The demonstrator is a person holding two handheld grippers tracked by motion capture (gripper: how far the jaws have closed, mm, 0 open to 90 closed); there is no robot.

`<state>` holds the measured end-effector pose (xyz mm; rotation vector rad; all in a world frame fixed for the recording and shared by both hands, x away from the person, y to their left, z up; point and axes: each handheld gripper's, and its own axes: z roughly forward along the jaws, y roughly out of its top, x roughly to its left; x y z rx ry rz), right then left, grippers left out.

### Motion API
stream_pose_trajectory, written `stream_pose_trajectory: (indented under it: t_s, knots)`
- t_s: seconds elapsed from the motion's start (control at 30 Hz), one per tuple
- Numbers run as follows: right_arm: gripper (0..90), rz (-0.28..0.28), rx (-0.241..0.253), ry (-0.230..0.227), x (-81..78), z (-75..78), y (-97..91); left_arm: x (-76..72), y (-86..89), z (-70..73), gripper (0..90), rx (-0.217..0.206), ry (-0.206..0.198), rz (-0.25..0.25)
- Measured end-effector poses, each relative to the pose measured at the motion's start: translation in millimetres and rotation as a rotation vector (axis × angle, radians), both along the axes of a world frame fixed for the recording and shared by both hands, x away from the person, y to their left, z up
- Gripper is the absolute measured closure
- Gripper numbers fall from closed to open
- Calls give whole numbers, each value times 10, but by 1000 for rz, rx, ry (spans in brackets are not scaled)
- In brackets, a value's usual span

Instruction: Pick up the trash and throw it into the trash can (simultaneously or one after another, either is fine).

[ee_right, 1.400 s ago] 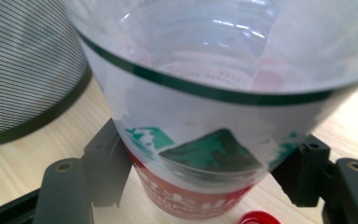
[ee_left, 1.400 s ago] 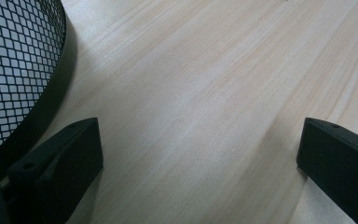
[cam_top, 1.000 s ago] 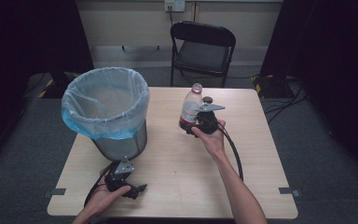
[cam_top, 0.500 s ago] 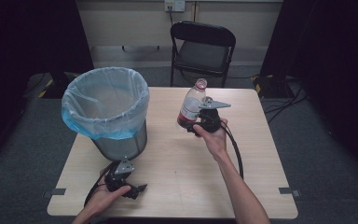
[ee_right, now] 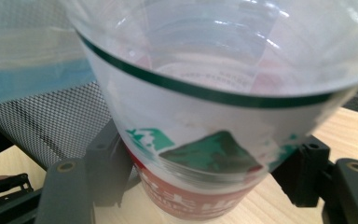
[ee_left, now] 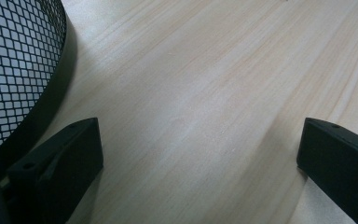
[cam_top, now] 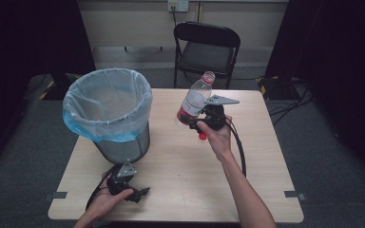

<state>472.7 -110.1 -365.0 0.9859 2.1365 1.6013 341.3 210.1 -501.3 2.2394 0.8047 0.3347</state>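
Wood table [cam_top: 180,166] from the high view: a mesh bin [cam_top: 111,121] with a blue-edged plastic liner stands on its left half, and a black folding chair [cam_top: 206,50] sits beyond the far edge. The right gripper [cam_top: 196,121] is raised above the middle of the table and holds a clear plastic bottle [cam_top: 194,102] with a red cap, its jaws clamped on the lower body; the bottle tilts with the cap up and toward the far side, just right of the bin's rim. The left gripper [cam_top: 140,192] rests on the table near the front edge, just in front of the bin, with its jaws spread wide and nothing between them.

Left gripper view: the two black jaws stand far apart over bare wood, and the bin's mesh wall [ee_left: 14,70] curves in at the upper left.

Right gripper view: the bottle [ee_right: 205,116] sits very close, its white, green and red label between the two jaws, which press on either side. Behind it at the left are the bin's mesh [ee_right: 51,126] and the blue liner edge.
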Motion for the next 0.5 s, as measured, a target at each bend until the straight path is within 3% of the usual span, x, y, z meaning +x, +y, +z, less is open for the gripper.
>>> stream_pose_trajectory:
  t_s: [0.5]
  knots:
    - [298, 18, 51, -60, -44, 334, 70, 0, 0, 0, 0, 1, 0, -1]
